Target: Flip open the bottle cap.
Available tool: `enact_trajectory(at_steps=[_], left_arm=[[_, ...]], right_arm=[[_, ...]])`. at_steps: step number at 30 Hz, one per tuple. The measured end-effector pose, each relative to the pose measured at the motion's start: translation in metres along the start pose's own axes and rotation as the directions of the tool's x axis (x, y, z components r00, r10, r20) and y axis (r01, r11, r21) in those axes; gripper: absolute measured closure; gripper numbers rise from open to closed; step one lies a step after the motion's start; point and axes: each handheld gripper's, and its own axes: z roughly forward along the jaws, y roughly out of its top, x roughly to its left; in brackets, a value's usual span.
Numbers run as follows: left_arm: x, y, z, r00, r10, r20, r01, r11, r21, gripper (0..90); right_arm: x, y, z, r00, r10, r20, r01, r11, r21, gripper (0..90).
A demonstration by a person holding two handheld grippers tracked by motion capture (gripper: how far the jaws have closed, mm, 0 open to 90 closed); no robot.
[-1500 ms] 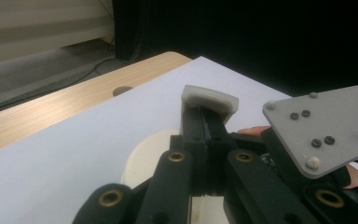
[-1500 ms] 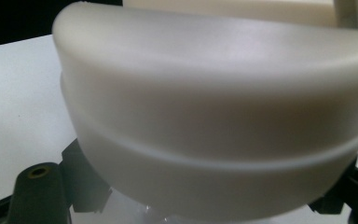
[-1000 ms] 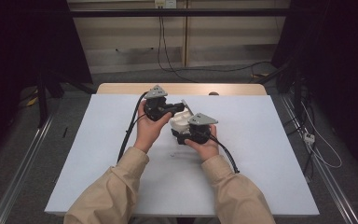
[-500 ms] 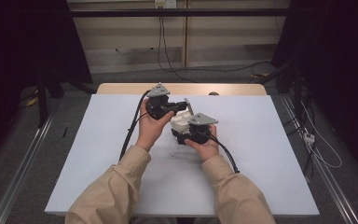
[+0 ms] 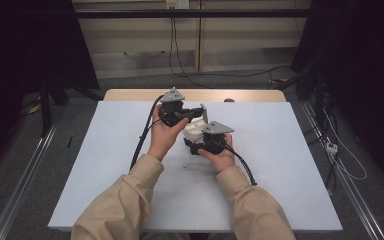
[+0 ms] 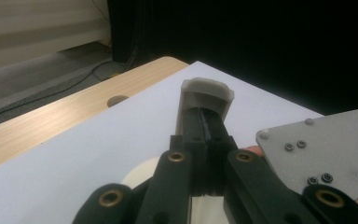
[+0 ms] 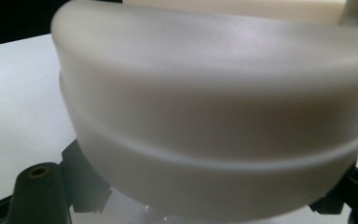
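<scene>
Two grippers on white case: left gripper (image 6: pixel 204 140) pinching raised lid (image 6: pixel 206 95), right gripper (image 5: pixel 211 145) clamping base (image 7: pixel 214 140); next, swing lid fully open

Matt white plastic case (image 7: pixel 214 116), black plastic tongs (image 6: pixel 204 140), wooden table edge (image 6: pixel 51 121).

- Two grippers are counted: a left gripper (image 5: pixel 196 113) and a right gripper (image 5: pixel 200 141).
- One white plastic box (image 5: pixel 194 131) is seen, with one raised lid (image 6: pixel 206 95).
- One white table (image 5: pixel 280 150) is present.
- Two tan sleeves (image 5: pixel 122 200) are seen.
</scene>
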Motion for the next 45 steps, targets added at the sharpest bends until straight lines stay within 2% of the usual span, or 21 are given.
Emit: enact_trajectory(at_steps=[45], left_arm=[[-0.002, 0.004, 0.017, 0.9999, 0.000, 0.013, 0.000, 1.0000, 0.004, 90.0]], right_arm=[[0.000, 0.000, 0.000, 1.0000, -0.004, 0.001, 0.004, 1.000, 0.004, 18.4]])
